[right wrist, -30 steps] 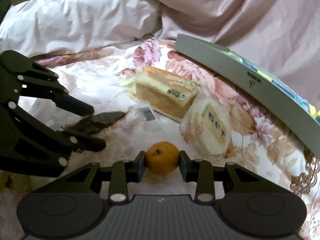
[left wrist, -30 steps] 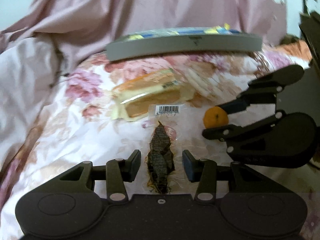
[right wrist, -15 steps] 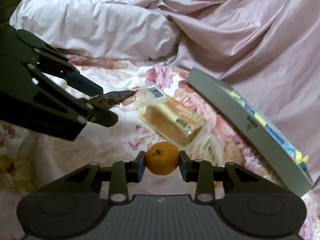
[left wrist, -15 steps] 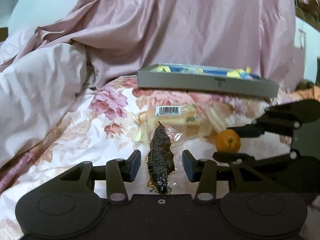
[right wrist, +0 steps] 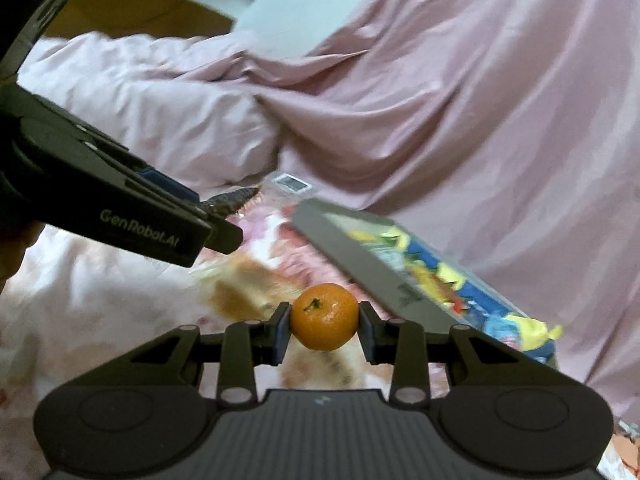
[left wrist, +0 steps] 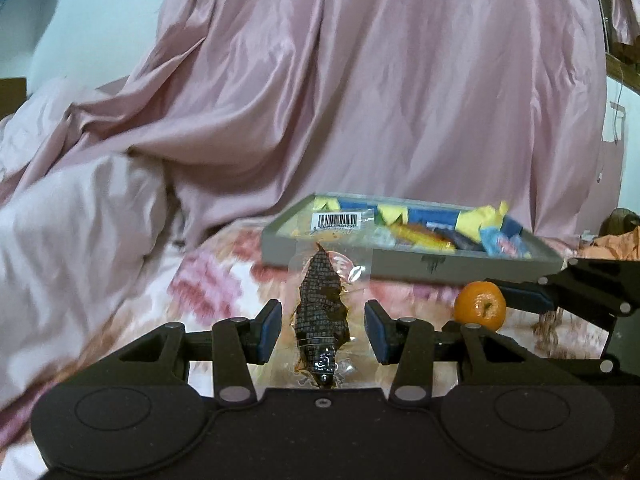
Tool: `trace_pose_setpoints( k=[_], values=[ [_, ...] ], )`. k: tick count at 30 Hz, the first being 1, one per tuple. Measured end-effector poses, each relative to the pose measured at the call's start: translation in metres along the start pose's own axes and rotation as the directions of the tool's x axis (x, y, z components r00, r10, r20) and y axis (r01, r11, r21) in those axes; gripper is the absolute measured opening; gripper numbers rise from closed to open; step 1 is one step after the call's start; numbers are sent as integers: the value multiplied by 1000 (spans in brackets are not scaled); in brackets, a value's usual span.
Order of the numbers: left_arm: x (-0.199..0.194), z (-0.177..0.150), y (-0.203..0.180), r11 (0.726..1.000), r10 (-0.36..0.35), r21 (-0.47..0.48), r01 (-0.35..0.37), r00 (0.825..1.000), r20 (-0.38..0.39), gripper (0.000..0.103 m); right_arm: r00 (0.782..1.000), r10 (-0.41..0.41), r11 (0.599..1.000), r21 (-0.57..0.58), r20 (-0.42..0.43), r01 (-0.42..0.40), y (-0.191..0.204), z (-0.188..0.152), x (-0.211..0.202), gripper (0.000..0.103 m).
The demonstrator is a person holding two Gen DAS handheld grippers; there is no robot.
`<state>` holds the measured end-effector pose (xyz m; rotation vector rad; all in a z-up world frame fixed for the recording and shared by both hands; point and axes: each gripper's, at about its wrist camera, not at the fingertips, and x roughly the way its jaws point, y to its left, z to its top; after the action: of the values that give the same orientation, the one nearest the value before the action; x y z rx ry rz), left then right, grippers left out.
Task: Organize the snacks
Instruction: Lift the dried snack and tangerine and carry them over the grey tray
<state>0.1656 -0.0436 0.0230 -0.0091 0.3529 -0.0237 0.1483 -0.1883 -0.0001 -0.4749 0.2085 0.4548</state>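
Note:
My left gripper (left wrist: 323,328) is shut on a clear packet with a dark dried snack (left wrist: 322,312) inside and holds it in the air; the pads touch the clear wrapper's edges. Its barcode end sticks forward toward the grey tray (left wrist: 460,266). My right gripper (right wrist: 323,330) is shut on a small orange mandarin (right wrist: 324,317), also lifted. The mandarin also shows in the left wrist view (left wrist: 480,305), at the right. The grey tray (right wrist: 360,252) holds several blue and yellow wrapped snacks (right wrist: 440,268). The left gripper (right wrist: 218,216) is seen at the left of the right wrist view.
A floral bedsheet (left wrist: 216,280) lies below. A pink satin quilt (left wrist: 380,100) rises behind the tray, with a pale pillow-like heap (left wrist: 72,216) at the left. A blurred bread packet (right wrist: 240,292) lies on the sheet below the mandarin.
Both grippers have risen from the sheet with their loads and moved toward the tray. The tray's inside now shows; the bread packets have dropped out of the left view.

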Motion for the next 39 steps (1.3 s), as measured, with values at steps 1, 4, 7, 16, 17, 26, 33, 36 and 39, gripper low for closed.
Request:
trace_pose_setpoints(
  k=[1, 4, 7, 16, 17, 26, 33, 36, 39],
  values=[
    [4, 7, -4, 1000, -1, 6, 1, 1000, 2, 47, 1000, -15, 1000, 20, 8, 15, -7, 1, 1, 39],
    [16, 26, -17, 1000, -5, 31, 4, 1000, 17, 47, 997, -70, 994, 88, 25, 68, -29, 4, 5, 39],
    [30, 44, -29, 999, -9, 45, 8, 999, 31, 47, 991, -128, 980, 161, 31, 121, -53, 2, 13, 39],
    [81, 78, -57, 999, -34, 35, 33, 999, 31, 47, 968, -251, 903, 358, -13, 239, -124, -11, 48, 39],
    [87, 80, -59, 999, -37, 34, 36, 999, 29, 47, 967, -255, 897, 372, -11, 240, -128, -11, 50, 39],
    [130, 87, -74, 999, -47, 6, 47, 999, -5, 47, 975, -224, 890, 406, -5, 207, -136, -18, 66, 39],
    [150, 82, -83, 999, -44, -21, 43, 999, -31, 47, 983, -185, 892, 418, -9, 171, -133, -22, 67, 39],
    [155, 79, -83, 999, -40, -29, 39, 998, -45, 47, 984, -176, 887, 430, -17, 166, -134, -23, 68, 39],
    [158, 78, -82, 999, -29, -39, 28, 998, -50, 47, 985, -169, 882, 442, -27, 164, -135, -24, 69, 39]
  ],
)
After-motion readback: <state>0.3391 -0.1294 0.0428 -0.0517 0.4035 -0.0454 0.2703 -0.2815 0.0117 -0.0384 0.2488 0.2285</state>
